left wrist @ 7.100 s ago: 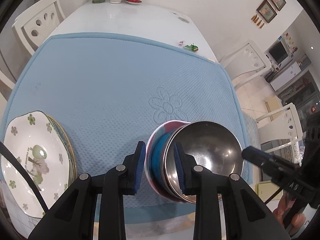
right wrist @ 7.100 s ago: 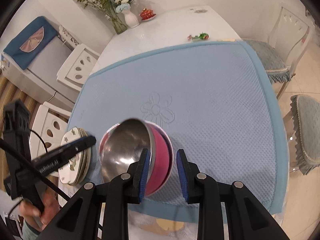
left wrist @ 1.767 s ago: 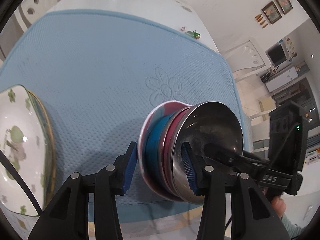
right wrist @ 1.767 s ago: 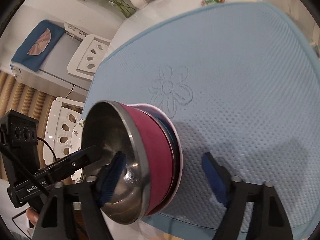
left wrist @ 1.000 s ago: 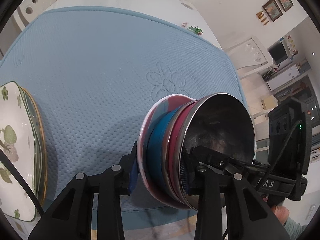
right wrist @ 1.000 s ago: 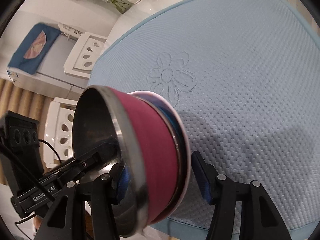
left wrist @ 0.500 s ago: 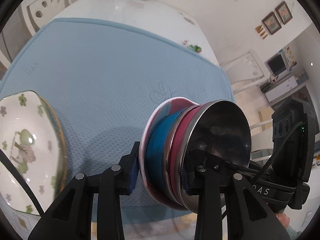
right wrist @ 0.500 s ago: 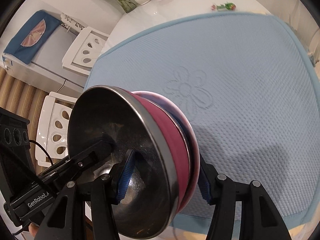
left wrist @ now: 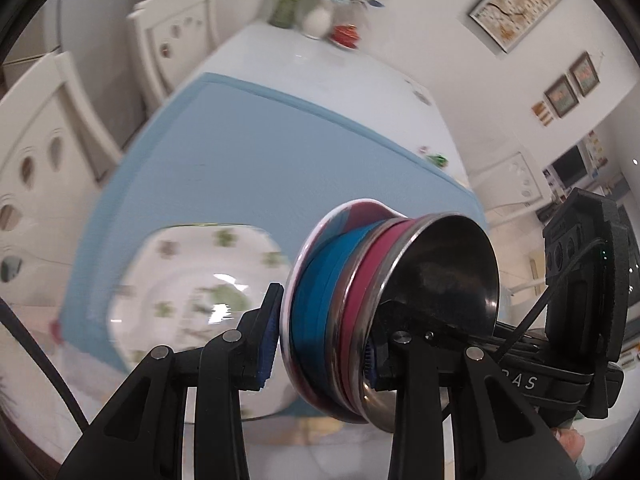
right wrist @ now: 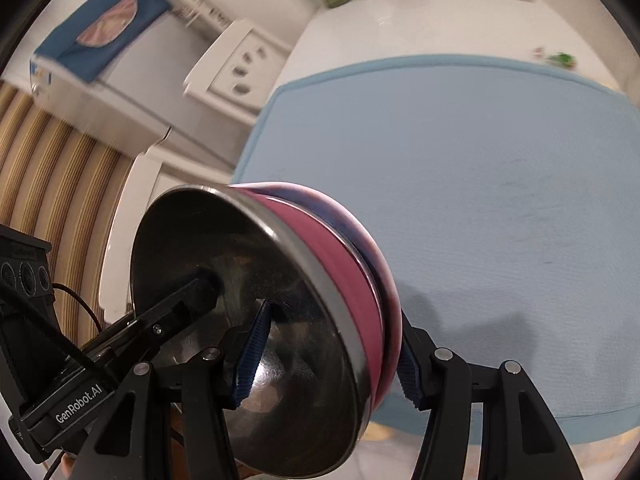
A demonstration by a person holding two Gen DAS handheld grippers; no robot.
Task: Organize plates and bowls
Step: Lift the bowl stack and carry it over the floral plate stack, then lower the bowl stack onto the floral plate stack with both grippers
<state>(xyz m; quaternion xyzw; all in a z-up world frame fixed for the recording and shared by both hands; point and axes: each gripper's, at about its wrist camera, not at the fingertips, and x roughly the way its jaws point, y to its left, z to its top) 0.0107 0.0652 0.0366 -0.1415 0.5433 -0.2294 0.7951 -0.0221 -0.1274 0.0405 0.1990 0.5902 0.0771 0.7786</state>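
You've got the stack of bowls (left wrist: 384, 300) tipped on its side, up off the blue mat (left wrist: 280, 152) and clamped by both grippers. Left gripper (left wrist: 320, 336) jaws pinch its rim, one pad inside the steel bowl (right wrist: 248, 320). Right gripper (right wrist: 326, 356) jaws grip it wider, same way. The flowered plates (left wrist: 192, 280) are badly blurred, partly hidden behind your left finger. The table (right wrist: 432, 20) end is smeared too.

Read "GenRobot.AI" in white letters on the black body of the left gripper (right wrist: 320, 350), low at the left edge of the right wrist view. Made out only "AS", partly hidden, on the black body of the right gripper (left wrist: 318, 334). Found nothing else legible.
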